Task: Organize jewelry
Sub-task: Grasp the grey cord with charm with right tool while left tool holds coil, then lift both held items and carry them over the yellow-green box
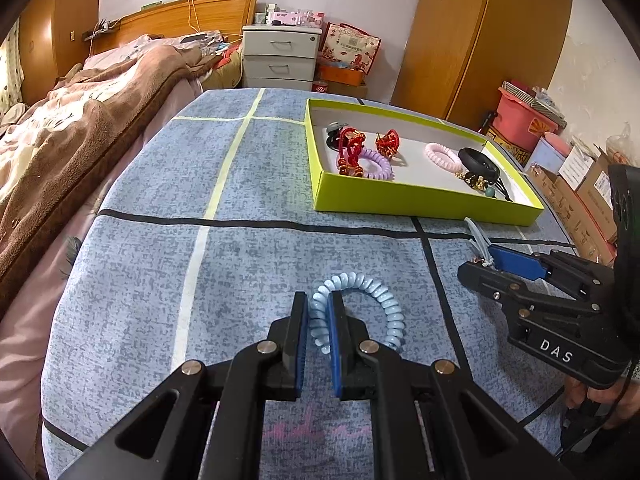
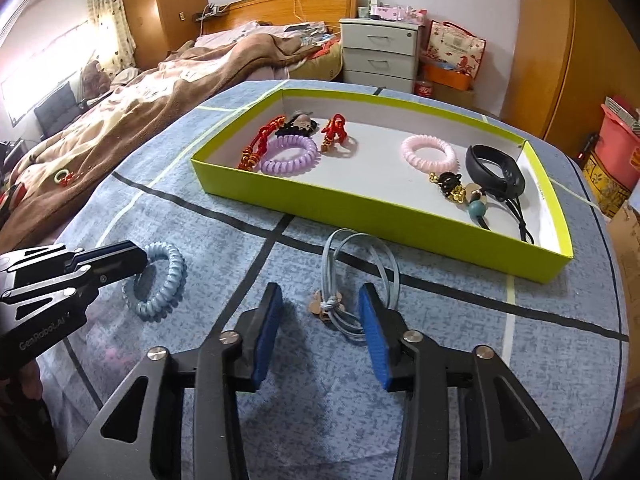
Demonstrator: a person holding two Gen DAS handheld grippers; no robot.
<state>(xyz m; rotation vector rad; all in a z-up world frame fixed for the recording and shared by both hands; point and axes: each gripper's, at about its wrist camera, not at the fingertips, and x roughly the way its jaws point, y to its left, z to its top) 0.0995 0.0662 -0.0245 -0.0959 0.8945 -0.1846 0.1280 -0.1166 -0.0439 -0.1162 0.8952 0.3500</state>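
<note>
Two pieces lie outside the green box (image 2: 380, 212) on the blue checked cloth (image 1: 240, 240), so the sorting is well along but unfinished; inside the box already sit a purple coil tie (image 2: 290, 156), a pink coil tie (image 2: 428, 154), a black band (image 2: 496, 172) and some red knotted charms (image 2: 334, 128).

Pickup looks like the step in hand, for both claws at once. The left claw (image 1: 318, 320) is clenched on the pale blue coil tie (image 1: 360, 300): one side of the ring is pinched between its blue pads, the rest arching out ahead and to the right of the tips, and the tie appears to rest on the cloth.

The right claw (image 2: 320, 308) is released, jaws standing apart around the blue cord loop (image 2: 356, 272). The knot with its small copper charms (image 2: 326, 304) sits between the pads, nearer the right one, while the loop runs forward past the tips toward the box wall just ahead.

Next, the right jaws probably need to close on the knot, the thickest part, since thin cord could slip. Then both pieces lift and travel forward over the near wall.
</note>
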